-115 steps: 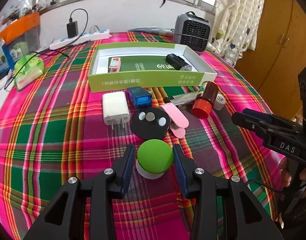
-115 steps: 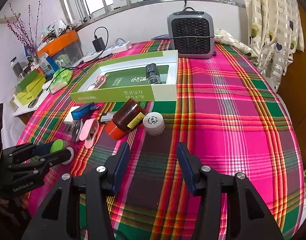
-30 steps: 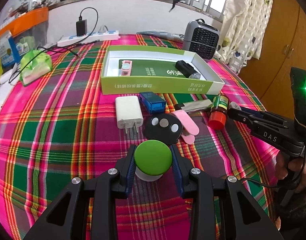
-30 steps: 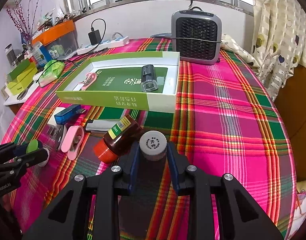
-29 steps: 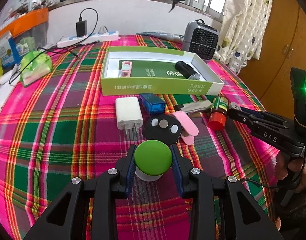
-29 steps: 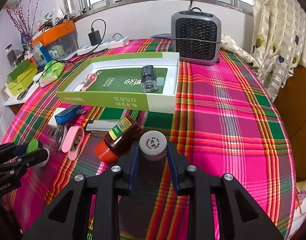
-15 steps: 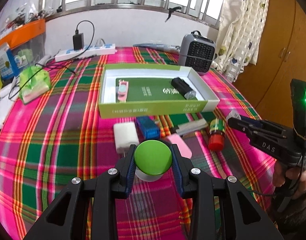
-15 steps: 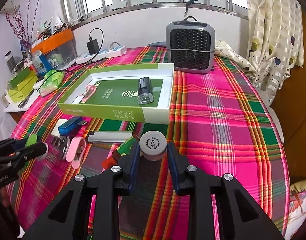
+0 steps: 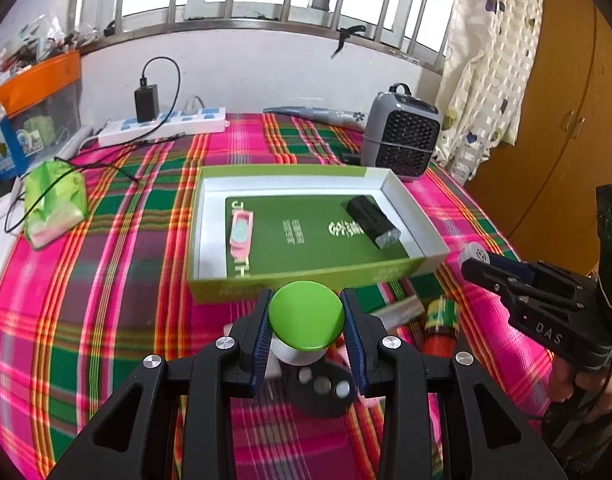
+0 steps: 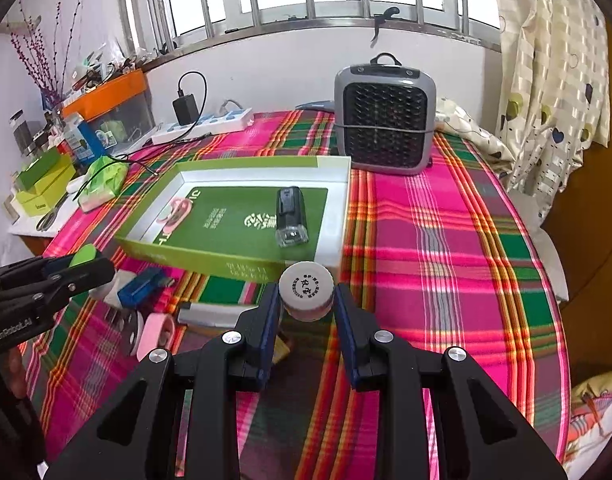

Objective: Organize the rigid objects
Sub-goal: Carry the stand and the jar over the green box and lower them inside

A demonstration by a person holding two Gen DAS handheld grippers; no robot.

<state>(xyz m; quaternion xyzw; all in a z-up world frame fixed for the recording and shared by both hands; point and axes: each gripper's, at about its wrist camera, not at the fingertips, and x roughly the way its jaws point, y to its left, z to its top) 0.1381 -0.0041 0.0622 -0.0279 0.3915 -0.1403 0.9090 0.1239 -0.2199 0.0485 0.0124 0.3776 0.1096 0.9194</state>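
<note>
We hold a green-capped jar [image 9: 306, 322] clamped in our left gripper [image 9: 307, 334] and a white-capped jar [image 10: 306, 291] in our right gripper [image 10: 306, 312], both lifted just short of the green box [image 9: 409, 270]. The box holds a pink clip [image 9: 240, 234] and a black flashlight [image 9: 371, 222]; the bottle [image 9: 439, 322], blue drive [image 10: 140, 283] and remote [image 9: 323, 390] beside it are left, we judge.

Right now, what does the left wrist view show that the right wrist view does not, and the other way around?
Only the left wrist view: the black disc with three buttons and the red-capped brown bottle lying on the cloth.
Only the right wrist view: the blue USB device and scissors.
Both: the green box, black flashlight, and each gripper holding a small jar.
</note>
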